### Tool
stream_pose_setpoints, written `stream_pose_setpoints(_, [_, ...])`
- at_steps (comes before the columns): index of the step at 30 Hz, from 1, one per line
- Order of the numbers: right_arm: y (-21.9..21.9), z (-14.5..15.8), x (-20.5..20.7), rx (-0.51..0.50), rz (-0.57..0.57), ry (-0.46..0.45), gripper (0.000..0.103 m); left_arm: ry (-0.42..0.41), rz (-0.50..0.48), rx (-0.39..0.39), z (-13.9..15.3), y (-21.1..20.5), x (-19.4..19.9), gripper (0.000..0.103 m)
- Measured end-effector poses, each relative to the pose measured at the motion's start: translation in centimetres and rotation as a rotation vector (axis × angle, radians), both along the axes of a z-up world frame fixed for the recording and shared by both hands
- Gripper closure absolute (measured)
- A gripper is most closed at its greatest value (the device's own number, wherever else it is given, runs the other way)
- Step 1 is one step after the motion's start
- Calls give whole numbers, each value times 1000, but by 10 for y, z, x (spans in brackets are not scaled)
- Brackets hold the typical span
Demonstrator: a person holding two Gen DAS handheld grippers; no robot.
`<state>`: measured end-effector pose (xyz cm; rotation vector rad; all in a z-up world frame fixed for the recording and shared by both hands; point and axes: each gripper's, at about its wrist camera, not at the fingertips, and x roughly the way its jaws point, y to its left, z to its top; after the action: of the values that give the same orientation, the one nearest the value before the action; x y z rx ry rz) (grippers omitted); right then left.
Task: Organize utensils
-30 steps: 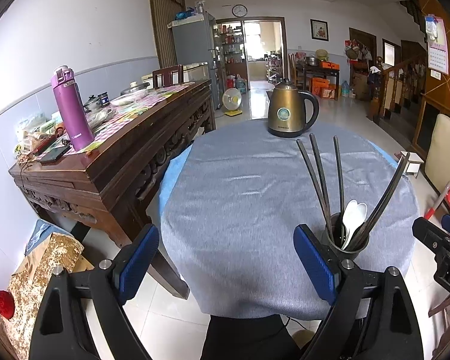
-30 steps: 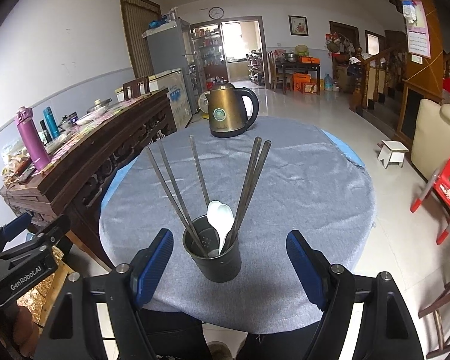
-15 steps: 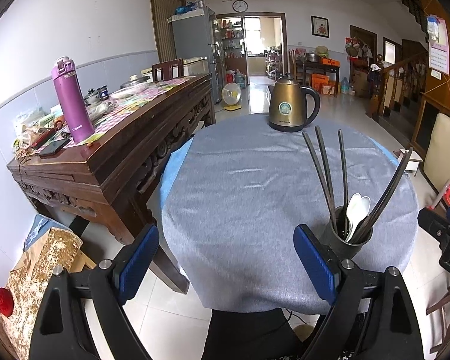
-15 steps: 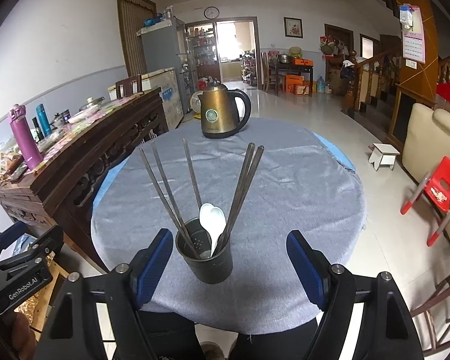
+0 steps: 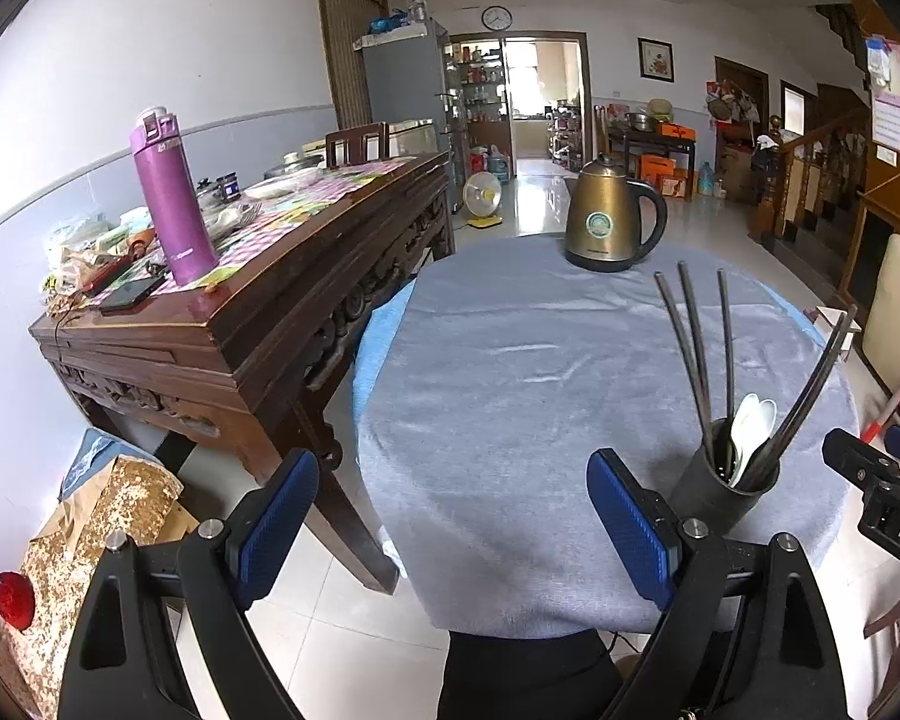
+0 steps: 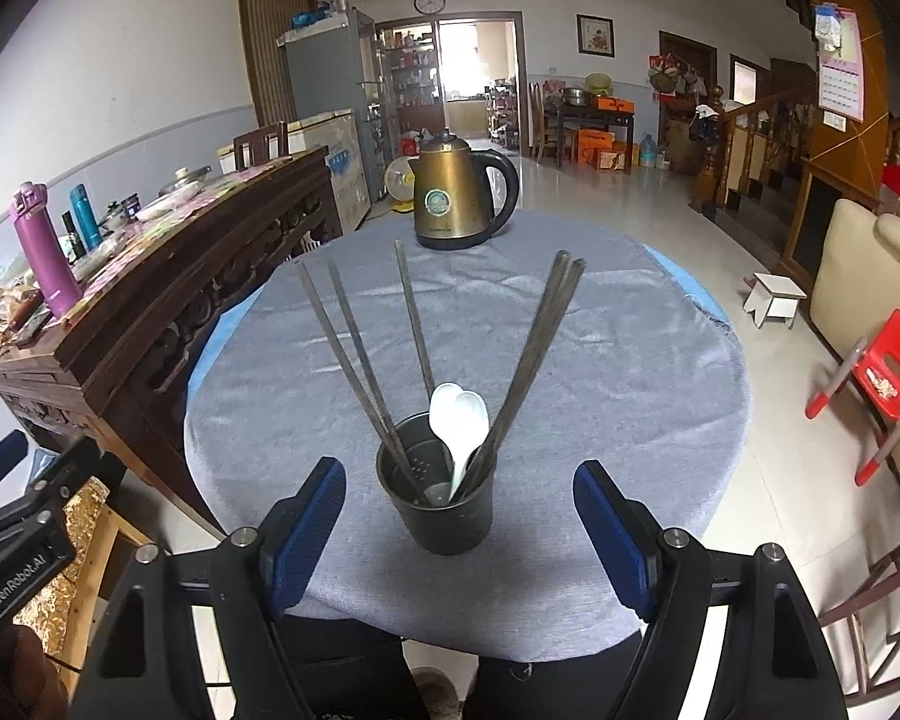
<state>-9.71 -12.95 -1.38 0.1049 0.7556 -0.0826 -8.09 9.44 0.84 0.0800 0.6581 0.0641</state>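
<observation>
A dark utensil cup (image 6: 435,504) stands near the front edge of the round grey-clothed table (image 6: 630,372). It holds several dark chopsticks (image 6: 354,348) fanned upward and two white spoons (image 6: 459,420). My right gripper (image 6: 459,534) is open and empty, back from the table edge with the cup in line between its fingers. My left gripper (image 5: 450,522) is open and empty, off the table's front left; the cup (image 5: 723,495) stands beyond its right finger.
A brass kettle (image 6: 459,204) stands at the table's far side. A carved wooden sideboard (image 5: 258,300) with a purple flask (image 5: 171,204) stands close on the left. A red child's chair (image 6: 870,384) and white stool (image 6: 774,300) stand on the floor to the right.
Both grippers have drawn back and risen a little from the table; the cup and kettle look smaller and lower. Both stay open and empty.
</observation>
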Motion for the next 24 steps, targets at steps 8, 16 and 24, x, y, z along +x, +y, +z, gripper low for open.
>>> stream_pose_setpoints(8, [11, 5, 5, -12, 9, -18, 22, 1, -9, 19, 6, -1, 4, 12])
stream_pose_setpoints(16, [1, 6, -5, -7, 4, -51, 22, 13, -57, 41, 7, -22, -2, 12])
stream_pose_setpoints(24, [-13, 15, -13, -19, -21, -111, 22, 0, -96, 86, 14, -43, -4, 12])
